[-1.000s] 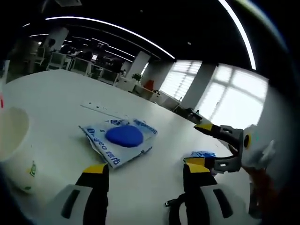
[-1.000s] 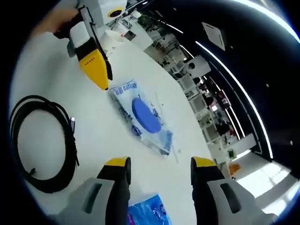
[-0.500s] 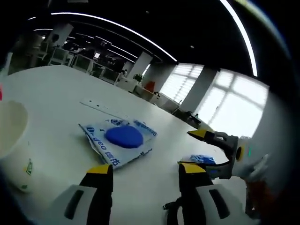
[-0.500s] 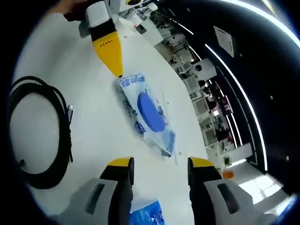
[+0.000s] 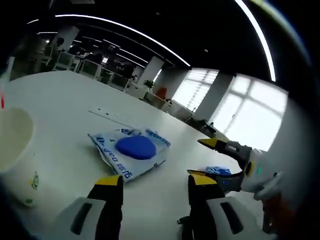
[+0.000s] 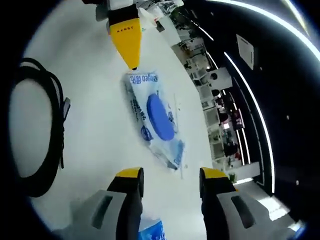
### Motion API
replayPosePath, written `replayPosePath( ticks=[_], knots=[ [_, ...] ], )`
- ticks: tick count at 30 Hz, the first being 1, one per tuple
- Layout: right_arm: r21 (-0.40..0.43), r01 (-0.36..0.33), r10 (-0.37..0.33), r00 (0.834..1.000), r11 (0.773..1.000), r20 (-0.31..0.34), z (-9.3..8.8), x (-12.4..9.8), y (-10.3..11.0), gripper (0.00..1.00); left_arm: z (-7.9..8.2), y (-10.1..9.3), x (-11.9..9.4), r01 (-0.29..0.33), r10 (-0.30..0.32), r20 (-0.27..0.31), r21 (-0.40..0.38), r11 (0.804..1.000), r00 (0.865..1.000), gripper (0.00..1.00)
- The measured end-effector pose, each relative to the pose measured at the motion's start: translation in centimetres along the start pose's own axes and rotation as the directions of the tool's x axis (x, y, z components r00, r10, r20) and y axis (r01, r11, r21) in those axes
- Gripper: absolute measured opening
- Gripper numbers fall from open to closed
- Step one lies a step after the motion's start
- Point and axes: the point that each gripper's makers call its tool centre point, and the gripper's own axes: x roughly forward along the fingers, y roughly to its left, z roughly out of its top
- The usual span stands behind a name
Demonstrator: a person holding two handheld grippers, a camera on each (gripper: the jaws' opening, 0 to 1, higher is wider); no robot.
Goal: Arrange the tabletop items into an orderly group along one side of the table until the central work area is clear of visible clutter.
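Wipes pack [image 5: 132,152], a flat blue-and-white packet with a round blue lid, lies on the white table [image 5: 60,107] just ahead of the left gripper [image 5: 154,181] in the left gripper view. Its jaws stand moderately apart with nothing between them. The pack's long axis runs from lower left to upper right here, one corner toward the jaws. A paper cup [image 5: 15,155] stands at the left edge, and the right gripper [image 5: 212,157] reaches in from the right, jaws spread above a small blue packet [image 5: 217,171]. I judge the step to be the approach for gathering items, nothing gripped yet

In the right gripper view, the wipes pack [image 6: 154,119] lies mid-table, well ahead of the right gripper [image 6: 167,175], whose jaws are parted and hold nothing. The pack's long axis runs roughly away from the camera, with the left gripper's yellow tip just beside its far end. The small blue packet [image 6: 150,232] sits at the bottom between the jaws, and a coiled black cable [image 6: 40,135] lies to the left. Next, I judge, the right gripper should lower and close on the small packet
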Motion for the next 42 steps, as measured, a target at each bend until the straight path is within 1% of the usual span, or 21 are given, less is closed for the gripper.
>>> replayPosePath(
  ticks=[2, 3, 4, 5, 12, 15, 17, 23, 26, 29, 30, 31, 33, 35, 37, 38, 42],
  knots=[
    [-0.019, -0.001, 0.001, 1.000, 1.000, 0.001, 0.1, 0.4, 0.2, 0.42, 0.1, 0.1, 0.0, 0.005, -0.005, 0.002, -0.027, 1.000, 1.000, 0.51],
    [-0.042, 0.003, -0.003, 1.000, 0.999, -0.011, -0.1, 0.7, 0.2, 0.42, 0.0, 0.1, 0.0, 0.004, -0.004, 0.001, -0.031, 1.000, 1.000, 0.50],
    [-0.047, 0.005, -0.005, 1.000, 0.999, -0.013, -0.1, 0.8, 0.1, 0.42, 0.0, 0.1, 0.0, 0.005, -0.005, 0.003, -0.037, 0.999, 1.000, 0.50],
    [-0.068, 0.008, -0.009, 1.000, 0.998, -0.014, -0.1, 1.0, 0.1, 0.41, 0.1, 0.3, 0.1, 0.002, -0.002, 0.004, -0.044, 0.999, 1.000, 0.50],
    [-0.056, 0.006, -0.007, 1.000, 0.998, -0.013, -0.2, 1.8, 0.0, 0.41, 0.0, 0.4, 0.1, 0.002, -0.002, 0.000, -0.045, 0.999, 1.000, 0.47],
    [-0.046, 0.006, -0.007, 1.000, 0.999, -0.008, -0.3, 2.0, 0.0, 0.41, -0.1, 0.6, 0.2, 0.000, 0.000, -0.005, -0.037, 0.999, 1.000, 0.44],
    [-0.055, 0.011, -0.012, 1.000, 0.998, -0.010, -0.4, 2.2, -0.2, 0.40, -0.2, 0.5, 0.2, 0.000, 0.000, -0.010, -0.031, 1.000, 1.000, 0.44],
    [-0.067, 0.009, -0.010, 1.000, 0.998, -0.016, -0.6, 2.6, -0.2, 0.40, -0.1, 0.3, 0.2, 0.014, -0.014, 0.005, -0.050, 0.999, 1.000, 0.44],
    [-0.090, 0.009, -0.011, 1.000, 0.996, -0.023, -0.9, 3.3, -0.4, 0.39, 0.1, 0.7, 0.2, -0.001, 0.002, 0.008, -0.051, 0.999, 1.000, 0.43],
    [-0.095, 0.010, -0.013, 1.000, 0.995, -0.024, -0.9, 3.3, -0.4, 0.39, 0.1, 0.8, 0.2, -0.003, 0.004, 0.009, -0.053, 0.999, 1.000, 0.41],
    [-0.119, 0.017, -0.020, 0.999, 0.993, -0.027, -0.9, 3.4, -0.6, 0.38, 0.2, 0.8, 0.2, -0.005, 0.006, 0.012, -0.057, 0.998, 1.000, 0.41],
    [-0.182, 0.020, -0.026, 0.999, 0.983, -0.033, -0.9, 3.9, -0.5, 0.38, 0.3, 1.1, 0.1, -0.021, 0.022, 0.025, -0.057, 0.998, 0.999, 0.40],
    [-0.202, 0.014, -0.022, 0.999, 0.979, -0.038, -1.0, 4.1, -0.3, 0.37, 0.3, 1.3, 0.1, -0.029, 0.031, 0.027, -0.053, 0.998, 0.999, 0.40],
    [-0.260, 0.016, -0.031, 0.998, 0.965, -0.051, -1.0, 4.4, -0.4, 0.37, 0.4, 1.4, 0.1, -0.038, 0.039, 0.033, -0.047, 0.998, 0.999, 0.40],
    [-0.273, 0.008, -0.022, 0.999, 0.962, -0.049, -0.9, 4.7, -0.1, 0.36, 0.6, 1.5, 0.1, -0.039, 0.041, 0.041, -0.044, 0.998, 0.998, 0.40],
    [-0.312, 0.006, -0.023, 0.998, 0.950, -0.051, -0.8, 5.0, 0.0, 0.36, 0.6, 1.5, 0.2, -0.043, 0.045, 0.041, -0.046, 0.998, 0.998, 0.40],
    [-0.307, 0.012, -0.029, 0.998, 0.952, -0.052, -0.7, 5.3, -0.2, 0.34, 0.6, 1.6, 0.3, -0.040, 0.043, 0.036, -0.059, 0.997, 0.998, 0.40]
  ],
)
